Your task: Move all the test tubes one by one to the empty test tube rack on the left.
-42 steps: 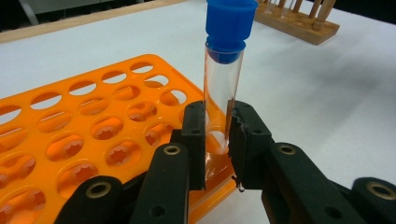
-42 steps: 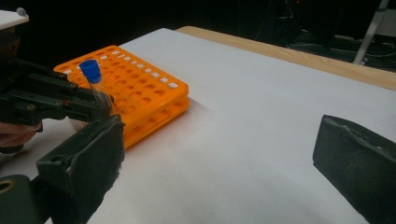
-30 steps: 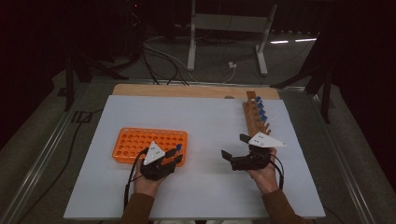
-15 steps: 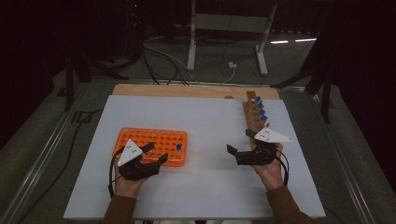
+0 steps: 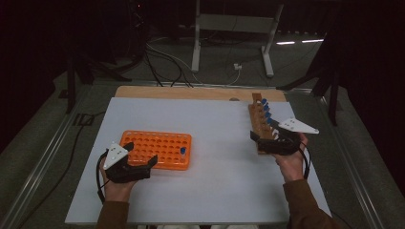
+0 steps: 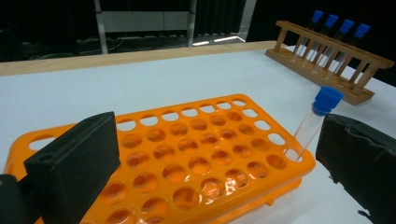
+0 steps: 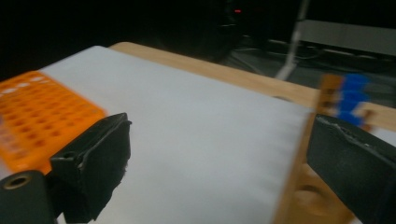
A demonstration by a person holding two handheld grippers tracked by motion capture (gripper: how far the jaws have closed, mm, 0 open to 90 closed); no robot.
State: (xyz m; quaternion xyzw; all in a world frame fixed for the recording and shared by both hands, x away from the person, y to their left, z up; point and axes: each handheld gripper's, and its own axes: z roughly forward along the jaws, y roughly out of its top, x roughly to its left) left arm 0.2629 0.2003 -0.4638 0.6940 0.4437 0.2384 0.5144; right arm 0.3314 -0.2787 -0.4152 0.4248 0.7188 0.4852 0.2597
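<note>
An orange tube rack [image 5: 153, 142] lies on the white table top, left of centre. One clear tube with a blue cap [image 5: 182, 151] stands in a hole near its right end, and it leans in the left gripper view [image 6: 309, 125]. My left gripper [image 5: 141, 155] is at the rack's near left corner. Its jaws have just been opening and stand wide, with nothing gripped [image 6: 210, 140]. A wooden rack [image 5: 261, 123] holds several blue-capped tubes at the right. My right gripper [image 5: 258, 141] is at its near end. Its jaws have just been closing a little but are open [image 7: 219, 135], pads on nothing.
The white table top [image 5: 219, 167] rests on a wooden board [image 5: 191, 92] whose far edge shows. Metal rails run along both sides. Cables and a stand's legs [image 5: 229, 47] lie on the dark floor beyond the table.
My left gripper let go of the blue-capped tube, opened and drew back to the left along the orange rack. My right hand moved right and away, up to the wooden rack.
</note>
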